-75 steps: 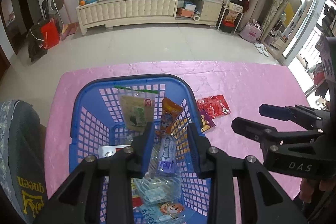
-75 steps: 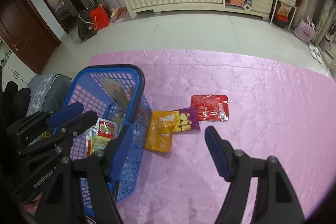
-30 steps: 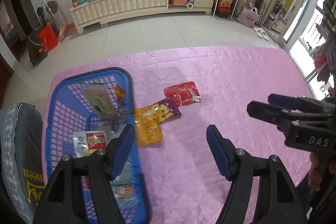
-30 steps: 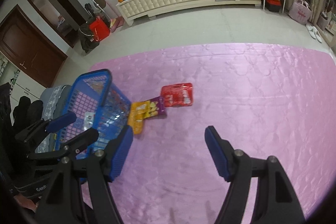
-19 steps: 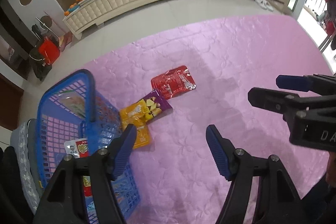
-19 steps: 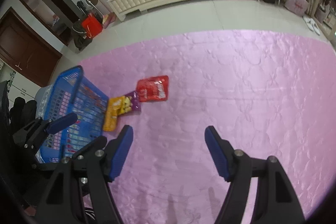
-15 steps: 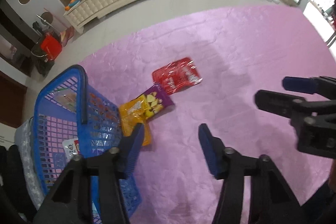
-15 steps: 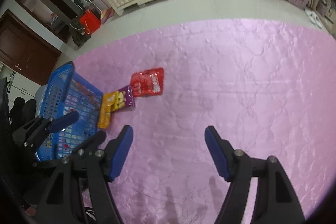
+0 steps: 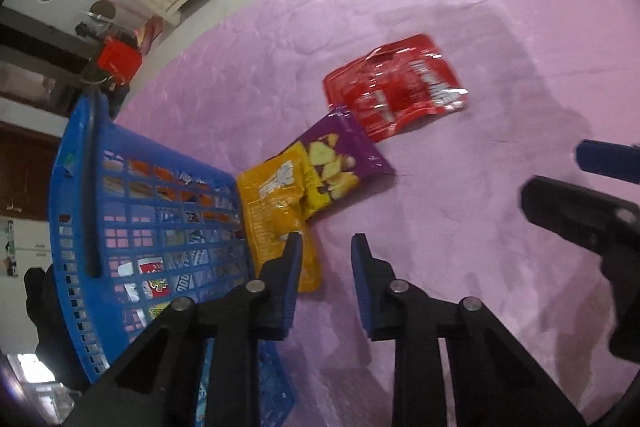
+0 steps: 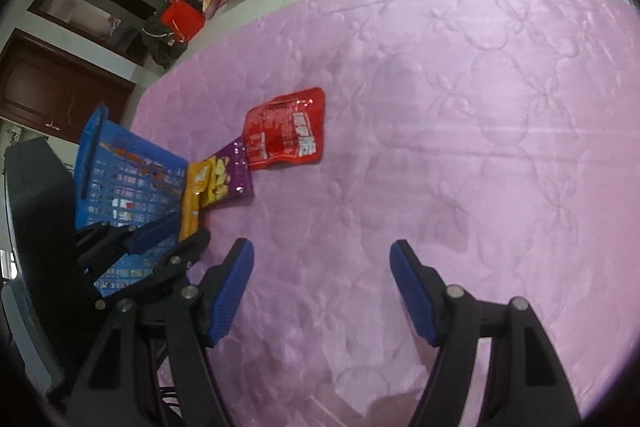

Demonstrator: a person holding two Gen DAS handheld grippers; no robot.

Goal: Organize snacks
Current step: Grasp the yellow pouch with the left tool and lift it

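Yellow packet (image 9: 280, 215), print unreadable, lies beside the blue basket (image 9: 160, 195), under the purple packet (image 9: 340, 163); red packet (image 10: 286, 131) bears white characters. Left gripper (image 9: 326, 247) is closing, empty. Right gripper (image 10: 322, 255) stands wide, empty.

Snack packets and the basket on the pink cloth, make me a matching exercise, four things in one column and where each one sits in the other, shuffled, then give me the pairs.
Things:
1. red packet
2. purple packet
3. yellow packet
4. blue basket

Places:
A. lying against the basket's mesh wall
B. at the left edge of the pink cloth, holding other snacks
C. farthest of the three packets from the basket
D. between the other two packets, overlapping the one by the basket

Pairs: 1-C, 2-D, 3-A, 4-B
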